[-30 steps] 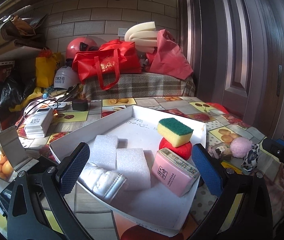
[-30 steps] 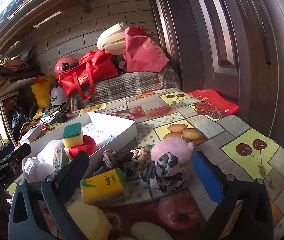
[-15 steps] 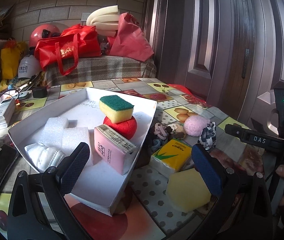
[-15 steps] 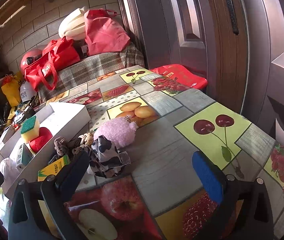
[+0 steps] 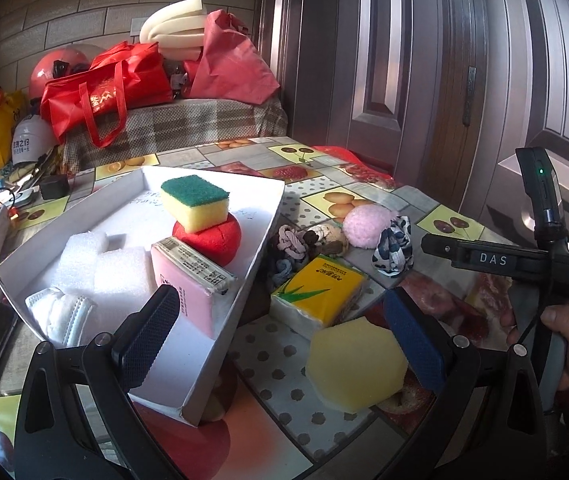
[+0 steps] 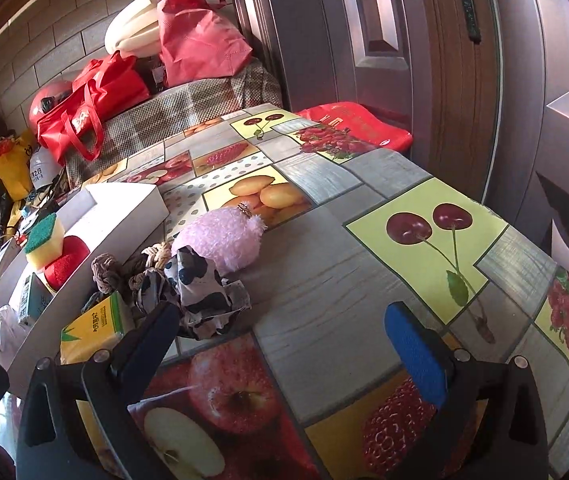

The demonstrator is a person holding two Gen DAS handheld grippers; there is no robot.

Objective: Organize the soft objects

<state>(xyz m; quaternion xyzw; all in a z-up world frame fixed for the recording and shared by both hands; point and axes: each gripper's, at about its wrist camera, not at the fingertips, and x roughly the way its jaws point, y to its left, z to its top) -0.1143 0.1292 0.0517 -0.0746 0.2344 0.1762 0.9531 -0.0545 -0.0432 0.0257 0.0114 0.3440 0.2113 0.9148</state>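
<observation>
Both my left hand-held gripper (image 5: 280, 332) and right hand-held gripper (image 6: 284, 340) gape empty. Roughly half done: sponge (image 5: 195, 201), foam blocks (image 5: 122, 276) sit in the white box (image 5: 262, 236); yellow tissue pack (image 5: 318, 290), pink pompom (image 6: 220, 238) wait on the worktop (image 6: 364, 264).

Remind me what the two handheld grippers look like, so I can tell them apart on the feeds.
Both have black frames with silver screws. Left gripper: one black textured pad, one blue. Right gripper: same pairing. From the left view its black body reads "DAS", with a green light and a black cable.
</observation>
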